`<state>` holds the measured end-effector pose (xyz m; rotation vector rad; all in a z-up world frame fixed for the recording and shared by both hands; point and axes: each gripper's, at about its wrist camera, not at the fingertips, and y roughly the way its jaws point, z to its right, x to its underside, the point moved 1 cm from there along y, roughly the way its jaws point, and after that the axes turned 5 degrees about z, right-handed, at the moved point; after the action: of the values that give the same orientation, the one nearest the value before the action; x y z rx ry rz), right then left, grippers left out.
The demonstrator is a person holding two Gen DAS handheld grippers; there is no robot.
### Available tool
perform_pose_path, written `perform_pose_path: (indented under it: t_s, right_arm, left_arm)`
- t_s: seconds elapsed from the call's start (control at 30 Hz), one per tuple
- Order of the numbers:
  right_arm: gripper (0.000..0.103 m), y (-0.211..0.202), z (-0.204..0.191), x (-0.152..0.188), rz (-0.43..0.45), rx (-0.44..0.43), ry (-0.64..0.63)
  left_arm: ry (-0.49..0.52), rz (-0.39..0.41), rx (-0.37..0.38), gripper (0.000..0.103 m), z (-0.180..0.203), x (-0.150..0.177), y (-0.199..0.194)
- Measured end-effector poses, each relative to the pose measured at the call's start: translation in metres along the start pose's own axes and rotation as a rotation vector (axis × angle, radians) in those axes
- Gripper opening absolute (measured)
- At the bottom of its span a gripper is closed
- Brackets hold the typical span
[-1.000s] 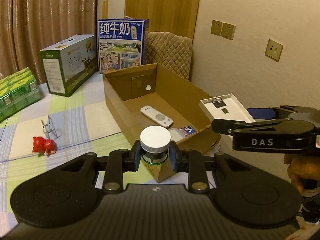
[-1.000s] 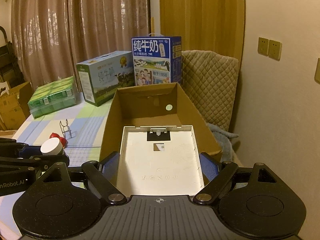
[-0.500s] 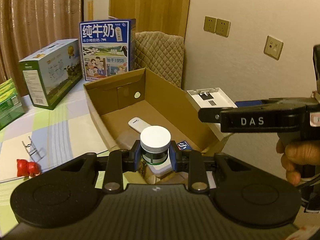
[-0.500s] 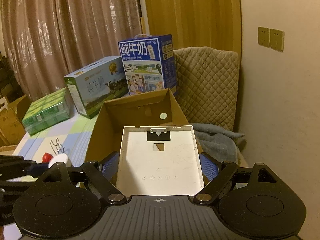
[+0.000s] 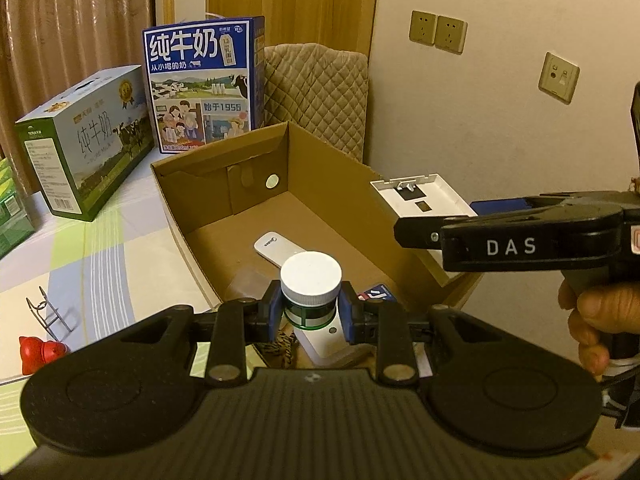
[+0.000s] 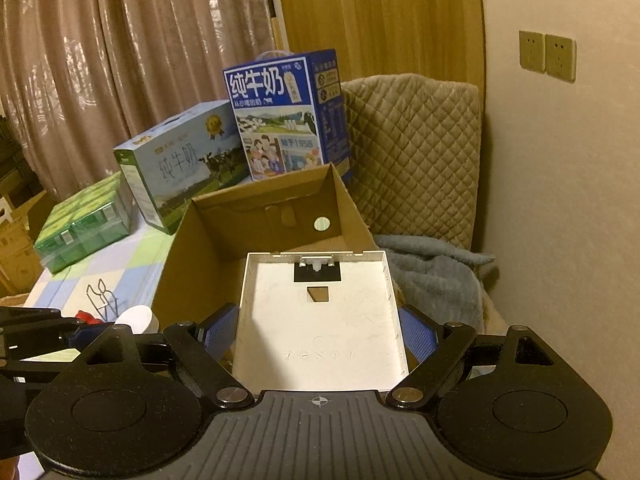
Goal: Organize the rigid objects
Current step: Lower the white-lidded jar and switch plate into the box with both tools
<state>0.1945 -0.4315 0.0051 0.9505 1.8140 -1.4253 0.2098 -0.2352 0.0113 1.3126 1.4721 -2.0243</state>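
My left gripper [image 5: 311, 312] is shut on a small jar with a white lid [image 5: 311, 280] and holds it above the near end of an open cardboard box [image 5: 320, 152]. A white remote [image 5: 276, 249] and other small items lie in the box. My right gripper [image 6: 319, 338] is shut on a flat white plastic tray [image 6: 320, 320] and holds it over the box's right side [image 6: 352, 204]. The tray also shows in the left wrist view [image 5: 420, 196], with the right gripper [image 5: 424, 224] beside it.
A blue milk carton [image 5: 204, 80], a green-and-white milk carton [image 5: 84, 136] and a green pack [image 6: 84, 220] stand on the checked cloth. A red toy [image 5: 38, 354] and a wire clip [image 5: 50, 312] lie at the left. A quilted chair [image 6: 412, 160] stands by the wall.
My left gripper has carried the jar rightward and forward over the near end of the box. My right gripper has shifted right with the tray, which is still held.
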Motion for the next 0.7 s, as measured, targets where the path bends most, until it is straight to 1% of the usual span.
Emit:
perform_pose_path:
  t_s: [0.7]
  right_arm:
    - [0.082,0.010,0.005,0.005,-0.024,-0.003,0.014]
  left_arm:
    - [0.003,-0.032,0.010,0.024,0.001,0.002,0.014]
